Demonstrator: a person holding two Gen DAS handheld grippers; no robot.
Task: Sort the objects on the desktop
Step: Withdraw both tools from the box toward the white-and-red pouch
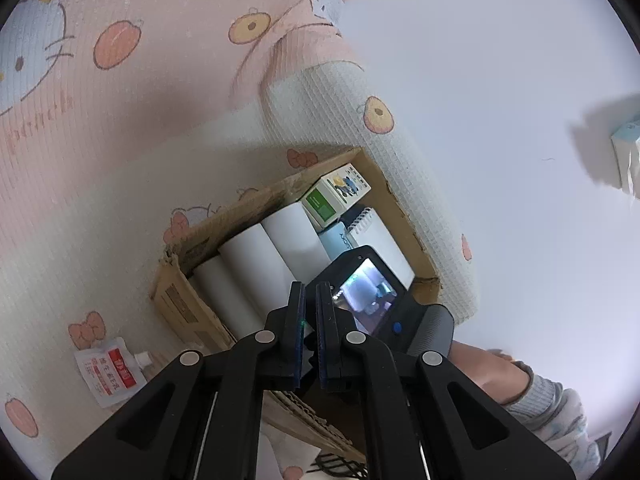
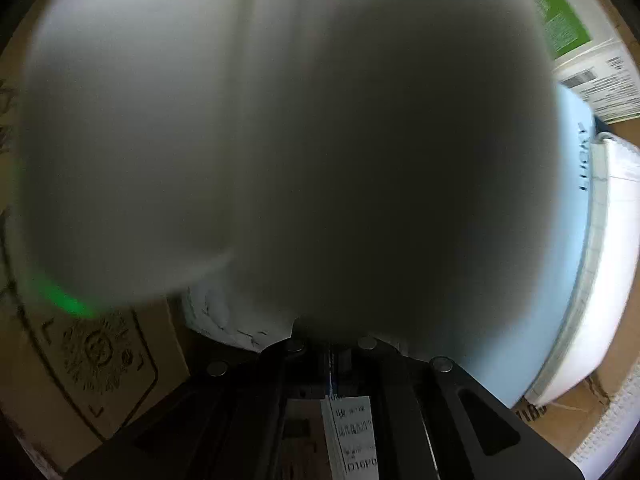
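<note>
A cardboard box (image 1: pixel 188 308) lies on a pink cartoon-print cloth and holds three white rolls (image 1: pixel 256 268), a green-and-white carton (image 1: pixel 334 196), a light blue box (image 1: pixel 338 242) and a spiral notepad (image 1: pixel 378 240). My left gripper (image 1: pixel 310 304) hovers above the box, jaws nearly together, with nothing between them. The right gripper's body with its screen (image 1: pixel 370 294) reaches down into the box. In the right wrist view the white rolls (image 2: pixel 280 140) fill the frame, blurred. My right gripper (image 2: pixel 330 356) is pressed against them; its fingertips are hidden.
A white-and-red pouch (image 1: pixel 110 376) lies on the cloth left of the box. A pale packet (image 1: pixel 628 152) sits at the far right on a white surface. A sleeved arm (image 1: pixel 532 392) is at the lower right. The green carton (image 2: pixel 568 28) and blue box (image 2: pixel 576 200) stand right of the rolls.
</note>
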